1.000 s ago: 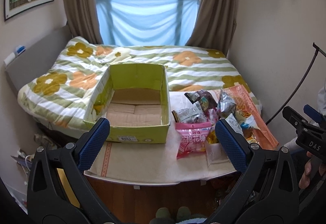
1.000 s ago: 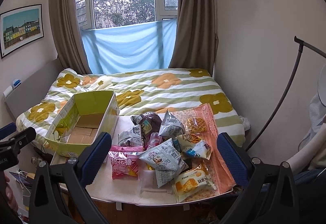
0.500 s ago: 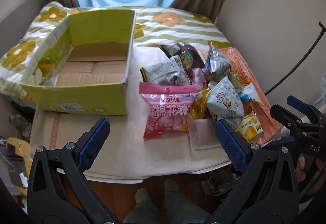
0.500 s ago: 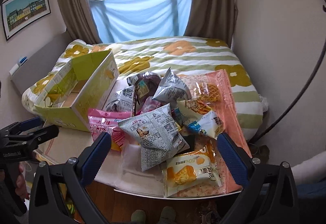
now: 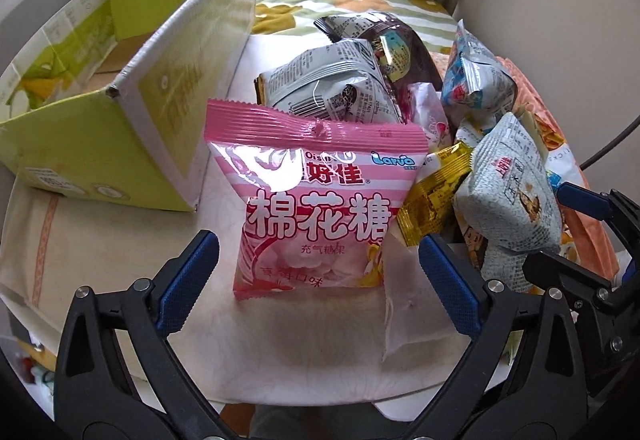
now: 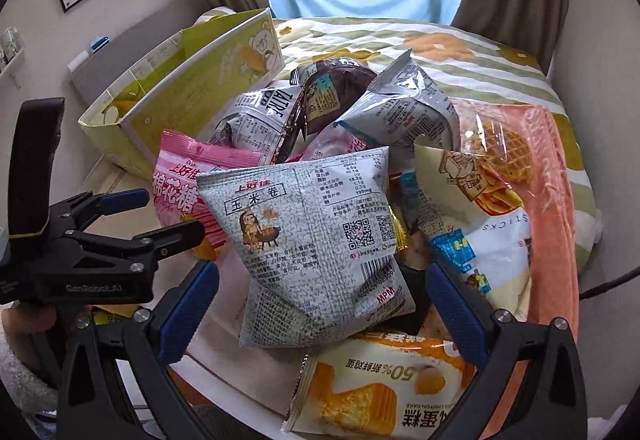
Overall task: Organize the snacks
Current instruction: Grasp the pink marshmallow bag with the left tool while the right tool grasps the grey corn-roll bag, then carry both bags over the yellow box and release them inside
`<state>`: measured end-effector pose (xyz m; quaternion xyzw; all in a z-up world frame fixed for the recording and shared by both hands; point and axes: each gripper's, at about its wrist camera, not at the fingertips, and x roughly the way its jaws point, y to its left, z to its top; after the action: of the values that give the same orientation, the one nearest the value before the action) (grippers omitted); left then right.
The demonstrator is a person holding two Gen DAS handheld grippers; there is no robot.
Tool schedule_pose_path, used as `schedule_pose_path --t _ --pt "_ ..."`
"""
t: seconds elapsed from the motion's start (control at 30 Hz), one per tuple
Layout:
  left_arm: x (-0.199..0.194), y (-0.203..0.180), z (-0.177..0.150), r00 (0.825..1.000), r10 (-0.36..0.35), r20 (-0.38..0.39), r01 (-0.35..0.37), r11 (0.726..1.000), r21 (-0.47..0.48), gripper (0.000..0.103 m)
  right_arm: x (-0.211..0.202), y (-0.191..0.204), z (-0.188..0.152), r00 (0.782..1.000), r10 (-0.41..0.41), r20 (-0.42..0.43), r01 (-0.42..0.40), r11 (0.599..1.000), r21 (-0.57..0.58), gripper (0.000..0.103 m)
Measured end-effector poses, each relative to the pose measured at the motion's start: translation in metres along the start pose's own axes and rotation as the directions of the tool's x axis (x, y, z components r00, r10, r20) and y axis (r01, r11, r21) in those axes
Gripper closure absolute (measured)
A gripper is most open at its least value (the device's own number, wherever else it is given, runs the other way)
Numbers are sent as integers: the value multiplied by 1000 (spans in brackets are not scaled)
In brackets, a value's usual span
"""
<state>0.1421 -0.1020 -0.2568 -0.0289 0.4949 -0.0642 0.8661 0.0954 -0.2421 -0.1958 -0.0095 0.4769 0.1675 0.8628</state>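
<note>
On the small table covered w/ a pale cloth (image 5: 100, 240), a heap of snack packets is seen beside an open yellow-green cardboard box (image 5: 160, 107). As far as the inside is visible, no snack is seen in the box, so the task is judged as barely begun: nothing is sorted yet and the whole heap is left.

The left gripper (image 5: 318, 268) is held wide open, and the shiny pink marshmallow bag (image 5: 320, 199) lies between its blue pads, not yet pinched. This bag is at the front left of the heap, just beside the box corner. The right gripper (image 6: 322, 286) is also spread wide, around the lower part of the grey speckled corn-roll packet (image 6: 312, 240), which rests on top of the other packets; contact w/ the pads cannot be told.

An orange-and-white chiffon cake packet (image 6: 372, 392) lies at the near edge, and a flat peach-coloured waffle bag (image 6: 532, 159) is under the right side of the heap.

Probably the first pick is the pink bag, then approx. ten more packets.
</note>
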Motion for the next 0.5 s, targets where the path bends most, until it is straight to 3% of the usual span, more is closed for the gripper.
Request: schedule_pose_path --t 0.27,0.43,0.5 --pt "21 5 5 998 35 -58 -36 999 -28 38 20 -5 6 999 36 -39 -37 999 -31 0" --pt "19 10 2 998 30 -53 -32 998 -45 43 30 -5 6 997 42 -64 -45 998 -40 1" --pt "17 8 1 998 40 -52 -42 998 -36 44 31 -2 5 997 35 -69 -39 998 -58 7"
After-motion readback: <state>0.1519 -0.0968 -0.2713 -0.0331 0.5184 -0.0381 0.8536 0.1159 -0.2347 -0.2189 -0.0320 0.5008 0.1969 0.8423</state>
